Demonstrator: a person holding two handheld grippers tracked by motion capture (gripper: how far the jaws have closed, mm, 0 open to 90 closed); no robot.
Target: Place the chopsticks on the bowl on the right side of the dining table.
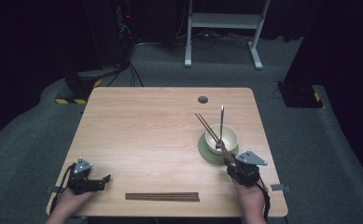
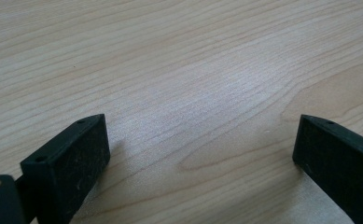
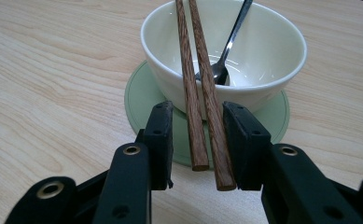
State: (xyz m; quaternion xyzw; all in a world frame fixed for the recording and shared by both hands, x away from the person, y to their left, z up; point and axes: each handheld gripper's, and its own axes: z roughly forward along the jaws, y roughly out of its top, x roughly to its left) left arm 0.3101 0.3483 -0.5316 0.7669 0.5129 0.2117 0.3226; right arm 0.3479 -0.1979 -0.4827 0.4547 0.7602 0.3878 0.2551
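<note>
Leaning across the bowl (image 1: 221, 138), the chopsticks (image 1: 212, 132) rise from the right claw (image 1: 233, 164) at the counter's (image 1: 146, 135) right side. Left claw (image 2: 200, 154) gapes over bare wood. Right claw (image 3: 198, 144) straddles both chopsticks (image 3: 202, 102), one pad touching, grip uncertain.

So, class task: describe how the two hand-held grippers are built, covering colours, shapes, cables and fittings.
Each is a black handheld tool. The left gripper and right gripper both carry a grey three-cornered plate on top, and a black cable trails back from each. Their jaws are flat, black, rectangular blocks with small holes, on black arms with brass-coloured rivets. No sleeves show.
</note>
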